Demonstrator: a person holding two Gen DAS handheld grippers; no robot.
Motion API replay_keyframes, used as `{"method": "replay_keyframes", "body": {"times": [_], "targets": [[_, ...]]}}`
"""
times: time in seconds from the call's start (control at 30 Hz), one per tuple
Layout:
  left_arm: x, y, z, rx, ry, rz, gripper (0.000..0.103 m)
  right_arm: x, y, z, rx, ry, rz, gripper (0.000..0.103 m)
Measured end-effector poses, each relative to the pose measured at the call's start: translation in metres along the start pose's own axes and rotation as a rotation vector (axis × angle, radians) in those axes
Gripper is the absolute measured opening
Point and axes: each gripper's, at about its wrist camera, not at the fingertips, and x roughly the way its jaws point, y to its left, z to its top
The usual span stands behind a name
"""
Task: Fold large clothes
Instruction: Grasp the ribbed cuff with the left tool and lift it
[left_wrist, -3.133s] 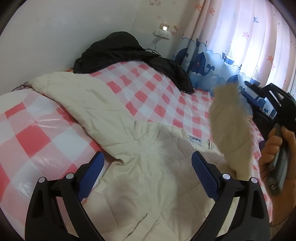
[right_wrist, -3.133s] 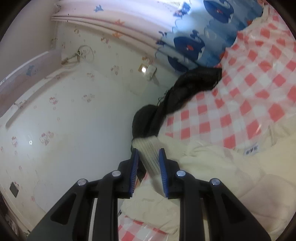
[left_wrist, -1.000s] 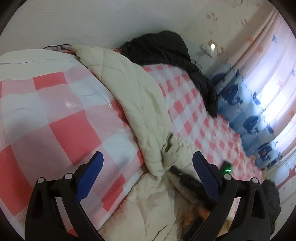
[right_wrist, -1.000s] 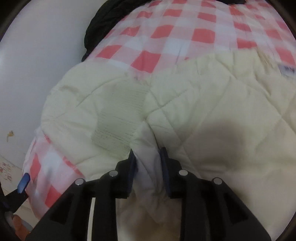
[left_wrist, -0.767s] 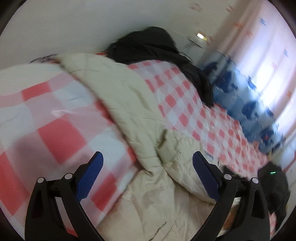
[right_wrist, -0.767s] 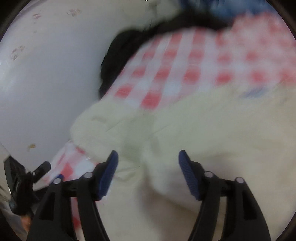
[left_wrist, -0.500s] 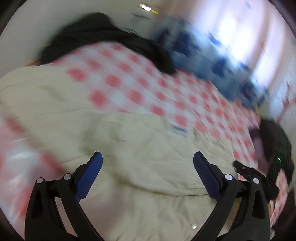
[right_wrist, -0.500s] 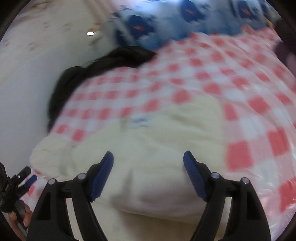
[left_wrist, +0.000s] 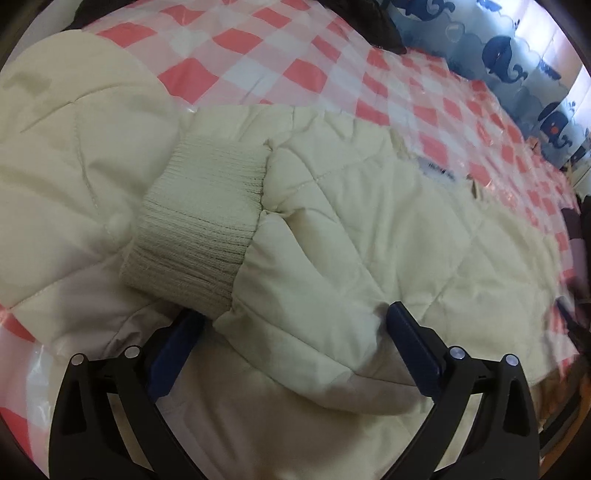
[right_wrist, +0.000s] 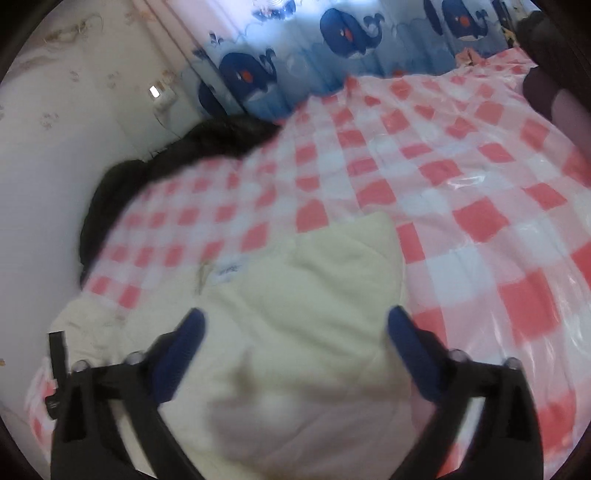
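Now right claw (right_wrist: 291, 332) just opened over jacket (right_wrist: 314, 280) edge, bedspread (right_wrist: 480, 221) beyond

Right tongs (right_wrist: 295, 332) just opened (sleeve (left_wrist: 295, 295) released), sleeve now folded across jacket (left_wrist: 443, 229).

Bed (right_wrist: 480, 221): red-and-white checked cover, glossy. Curtain (right_wrist: 332, 37): pale, blue whale print, backlit by daylight. Wall (right_wrist: 44, 166): plain white; lit wall socket (right_wrist: 159, 92). Dark bundle of cloth (right_wrist: 184, 155) along the wall edge.
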Motion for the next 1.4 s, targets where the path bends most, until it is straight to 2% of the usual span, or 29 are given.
{"method": "replay_keyframes", "body": {"times": [0.03, 0.07, 0.1, 0.17, 0.23, 0.3, 0.37, 0.4, 0.47, 0.57, 0.67, 0.77, 0.87, 0.97, 1.1, 1.13, 1.17, 1.2, 1.23, 1.3, 1.4], "targets": [[-0.001, -0.001, 0.0, 0.009, -0.001, 0.003, 0.095, 0.017, -0.005, -0.004, 0.006, 0.052, -0.02, 0.096], [-0.006, -0.001, 0.002, 0.009, -0.004, -0.015, 0.095, 0.015, -0.006, -0.007, 0.01, 0.028, -0.031, 0.096], [-0.013, 0.002, 0.006, 0.002, -0.011, -0.04, 0.095, 0.002, -0.001, -0.007, 0.016, 0.0, -0.034, 0.096], [-0.039, 0.014, 0.014, -0.042, -0.059, -0.084, 0.095, -0.035, 0.01, -0.014, 0.014, -0.098, 0.038, 0.096], [-0.089, 0.039, 0.028, -0.097, -0.178, -0.115, 0.095, -0.073, 0.029, -0.029, -0.045, -0.172, 0.076, 0.096], [-0.139, 0.07, 0.039, -0.152, -0.299, -0.137, 0.095, -0.091, 0.042, -0.047, -0.067, -0.18, 0.144, 0.096], [-0.188, 0.117, 0.045, -0.215, -0.404, -0.122, 0.095, -0.097, 0.052, -0.063, -0.114, -0.196, 0.177, 0.096], [-0.203, 0.136, 0.048, -0.238, -0.426, -0.113, 0.095, -0.097, 0.054, -0.074, -0.14, -0.217, 0.191, 0.096], [-0.225, 0.201, 0.055, -0.34, -0.449, -0.061, 0.095, -0.085, 0.05, -0.085, -0.133, -0.213, 0.207, 0.096], [-0.221, 0.297, 0.063, -0.526, -0.467, 0.021, 0.095, -0.051, 0.044, -0.09, -0.025, -0.097, 0.227, 0.096], [-0.204, 0.369, 0.068, -0.65, -0.421, 0.001, 0.095, -0.047, 0.046, -0.09, -0.069, -0.11, 0.221, 0.096], [-0.178, 0.405, 0.078, -0.722, -0.379, -0.025, 0.095, -0.041, 0.05, -0.097, -0.094, -0.102, 0.203, 0.096], [-0.156, 0.42, 0.09, -0.761, -0.355, -0.02, 0.095, -0.03, 0.047, -0.097, -0.084, -0.088, 0.202, 0.096], [-0.137, 0.42, 0.1, -0.768, -0.331, 0.063, 0.095, -0.024, 0.044, -0.095, -0.074, -0.077, 0.207, 0.096], [-0.122, 0.421, 0.115, -0.77, -0.319, 0.045, 0.095, -0.028, 0.049, -0.091, -0.082, -0.074, 0.196, 0.096], [-0.12, 0.419, 0.118, -0.753, -0.317, 0.039, 0.085, -0.027, 0.048, -0.09, -0.084, -0.073, 0.192, 0.096], [-0.119, 0.416, 0.122, -0.733, -0.31, 0.066, 0.073, -0.026, 0.048, -0.09, -0.084, -0.073, 0.19, 0.096], [-0.117, 0.412, 0.125, -0.714, -0.3, 0.085, 0.047, -0.027, 0.048, -0.091, -0.082, -0.074, 0.19, 0.096], [-0.116, 0.411, 0.127, -0.703, -0.296, 0.066, 0.03, -0.028, 0.048, -0.091, -0.08, -0.074, 0.194, 0.096], [-0.121, 0.409, 0.125, -0.692, -0.319, 0.051, 0.023, -0.027, 0.048, -0.091, -0.07, -0.072, 0.196, 0.096], [-0.142, 0.4, 0.12, -0.686, -0.398, 0.014, 0.02, -0.035, 0.051, -0.095, -0.06, -0.073, 0.193, 0.096]]}}
